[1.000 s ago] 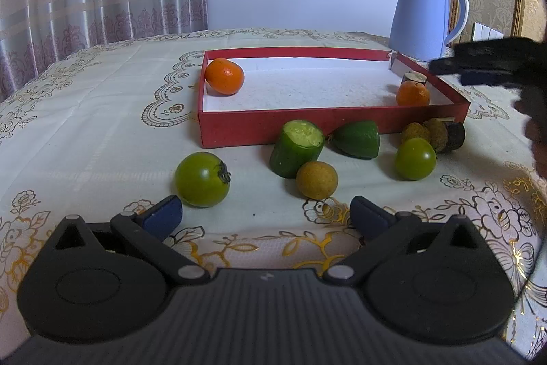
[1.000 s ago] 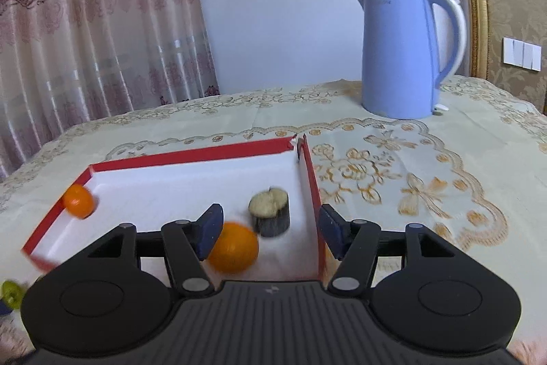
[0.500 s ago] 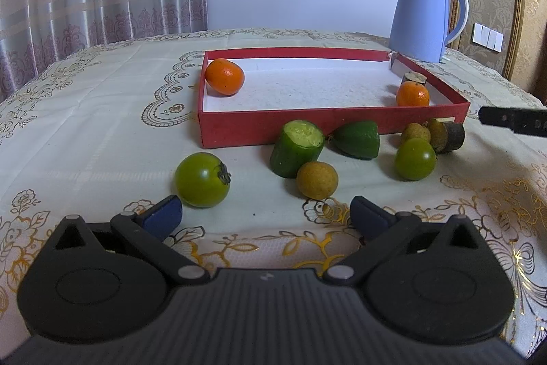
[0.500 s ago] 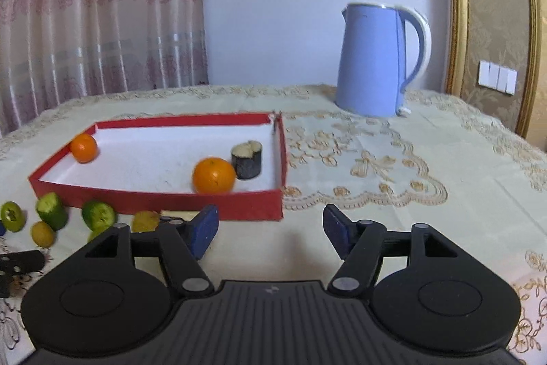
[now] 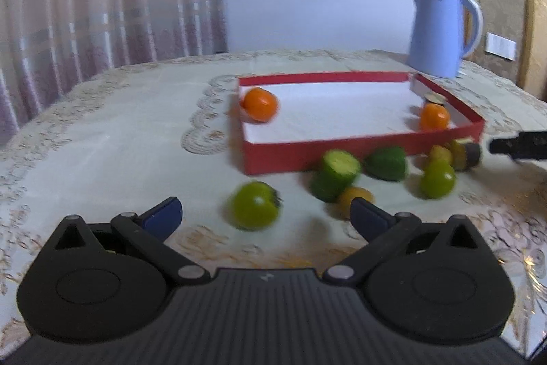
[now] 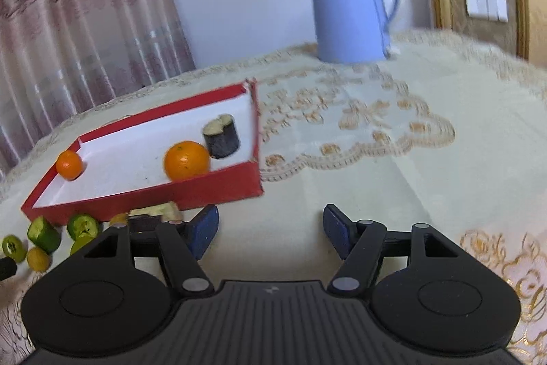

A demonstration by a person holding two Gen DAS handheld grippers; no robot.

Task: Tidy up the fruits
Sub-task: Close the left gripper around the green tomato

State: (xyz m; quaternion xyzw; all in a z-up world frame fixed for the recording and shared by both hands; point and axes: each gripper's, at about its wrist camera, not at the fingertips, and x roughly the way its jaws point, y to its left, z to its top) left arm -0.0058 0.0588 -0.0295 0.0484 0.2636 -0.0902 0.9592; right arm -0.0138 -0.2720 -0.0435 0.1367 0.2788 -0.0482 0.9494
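Both your grippers, left [image 5: 265, 212] and right [image 6: 270, 226], gape empty; round green tomato [image 5: 254, 206] may roll away if nudged.

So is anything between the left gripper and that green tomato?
No. The left gripper is open, and only bare tablecloth lies between it and the green tomato.

Left hand-held gripper [image 5: 262, 213] pitched downward, jaws wide and empty; right hand-held gripper [image 6: 270, 230] likewise pitched downward, jaws just widened, empty, tip showing at 3 o'clock in left view.
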